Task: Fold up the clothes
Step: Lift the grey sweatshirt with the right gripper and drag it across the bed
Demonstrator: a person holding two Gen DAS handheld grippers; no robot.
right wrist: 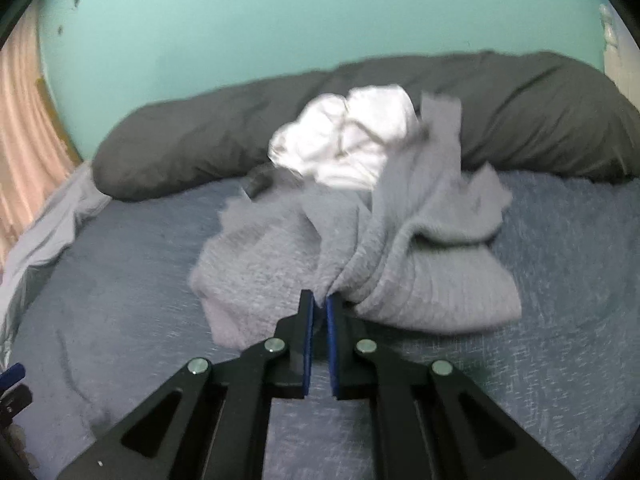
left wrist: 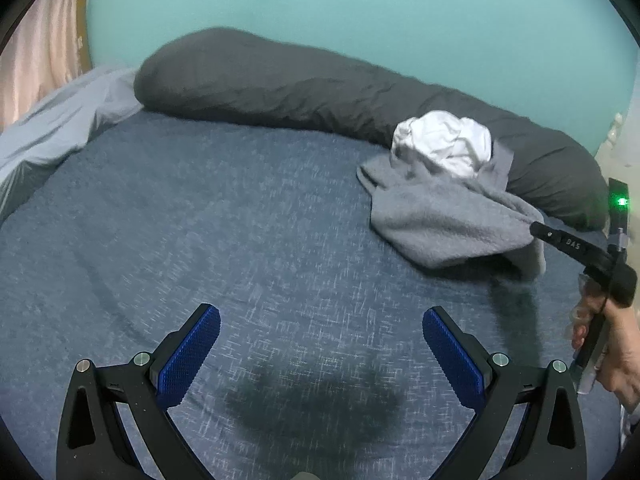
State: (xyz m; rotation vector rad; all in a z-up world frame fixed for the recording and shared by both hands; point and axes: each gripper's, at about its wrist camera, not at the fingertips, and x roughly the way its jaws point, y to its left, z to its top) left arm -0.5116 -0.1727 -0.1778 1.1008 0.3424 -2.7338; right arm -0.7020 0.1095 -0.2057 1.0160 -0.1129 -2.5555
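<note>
- Far left, a pale bedsheet (left wrist: 60, 128) lies rumpled against a pink curtain (left wrist: 36, 52), well clear of the work.
- The left gripper (left wrist: 322, 344) hovers over bare blue bedspread (left wrist: 200, 220), its blue pads wide apart with nothing between them.
- Behind, a long dark grey pillow (left wrist: 280, 84) runs along the teal wall (left wrist: 360, 12).
- Right of centre sits the laundry — a grey fleece garment (right wrist: 420, 272) in a loose heap on the bedspread, a crumpled white garment (right wrist: 352, 136) resting on its far side against the pillow.
- The right gripper (right wrist: 320, 308) is clamped on a bunched edge of the grey fleece garment; the cloth gathers into ridges that run straight into the closed pads.
- In the left wrist view a hand (left wrist: 612, 340) carries that gripper at the frame's right edge.
- Handling, as I judge it: the fleece looks soft, thick and limp, light enough for one pinch but sure to sag and drag — nothing fragile, little slip against ribbed pads.
- A better hold would be two spread points along one hem or at the shoulders, so the free gripper likely needs a second corner before it can be laid flat.
</note>
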